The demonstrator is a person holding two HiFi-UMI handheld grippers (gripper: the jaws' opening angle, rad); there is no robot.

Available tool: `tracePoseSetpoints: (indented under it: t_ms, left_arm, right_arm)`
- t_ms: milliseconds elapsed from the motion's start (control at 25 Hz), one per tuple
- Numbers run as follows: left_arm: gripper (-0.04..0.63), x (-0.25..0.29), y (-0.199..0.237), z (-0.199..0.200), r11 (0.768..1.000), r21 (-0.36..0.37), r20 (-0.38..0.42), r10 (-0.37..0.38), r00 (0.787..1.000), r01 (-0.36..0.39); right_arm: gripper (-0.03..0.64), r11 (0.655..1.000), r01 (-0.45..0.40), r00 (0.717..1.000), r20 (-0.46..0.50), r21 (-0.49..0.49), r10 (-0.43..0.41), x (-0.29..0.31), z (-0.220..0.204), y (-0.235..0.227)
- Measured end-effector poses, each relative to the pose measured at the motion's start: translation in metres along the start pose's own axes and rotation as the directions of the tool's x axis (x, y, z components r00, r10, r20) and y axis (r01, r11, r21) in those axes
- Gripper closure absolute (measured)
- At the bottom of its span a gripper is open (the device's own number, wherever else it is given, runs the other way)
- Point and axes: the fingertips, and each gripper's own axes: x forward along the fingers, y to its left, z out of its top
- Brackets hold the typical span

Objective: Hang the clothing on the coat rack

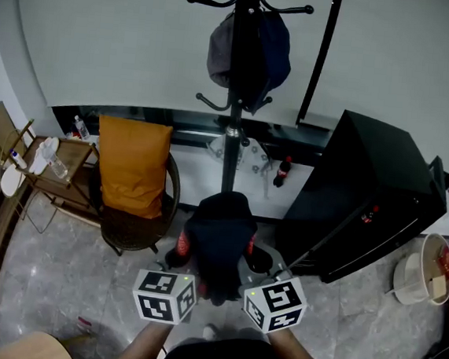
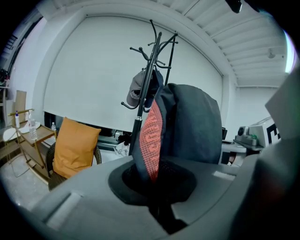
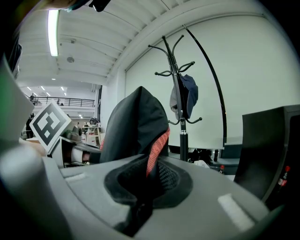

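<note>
Pinching the dark garment (image 1: 219,237) from both sides, the two tools hold it up in front of the person, above the floor (image 1: 66,270) and short of the coat rack (image 1: 232,136). The left hand-held gripper (image 2: 154,183) is pressed together on the cloth: its own view shows a fold with red mesh trim running down into the closed jaws. The right hand-held gripper (image 3: 146,185) does likewise on the opposite edge of the same piece, with the red trim again caught where the jaws meet. Two grips set apart make sense here. They spread the fabric so that, I judge, an opening or loop can be dropped over a hook, rather than a limp bundle pushed at it.

The rack stands upright on the floor near the wall, straight ahead of the garment and apart from it. A cap (image 1: 221,52) already hangs on the pole's upper half; the top hooks (image 1: 204,0) look free, and so does a lower hook (image 1: 208,102). A chair (image 1: 136,233) with an orange cushion (image 1: 133,164) sits to the rack's left and a black cabinet (image 1: 365,196) to its right, so the approach is a fairly narrow lane between them.

The hanging is not yet done. The next move probably calls for raising the cloth and carrying it forward to a free hook — the risk is knocking the cap or letting one grip slip.
</note>
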Motion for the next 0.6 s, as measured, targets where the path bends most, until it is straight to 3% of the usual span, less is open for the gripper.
tracePoseSetpoints:
  t_ms: [600]
  left_arm:
    - [0.573,0.051,-0.004,0.016,1.000,0.011,0.001,0.016,1.000,-0.016]
  right_arm:
    - [0.594,1.000,-0.008,1.000,0.029,-0.010,0.008,0.024,0.010,-0.049]
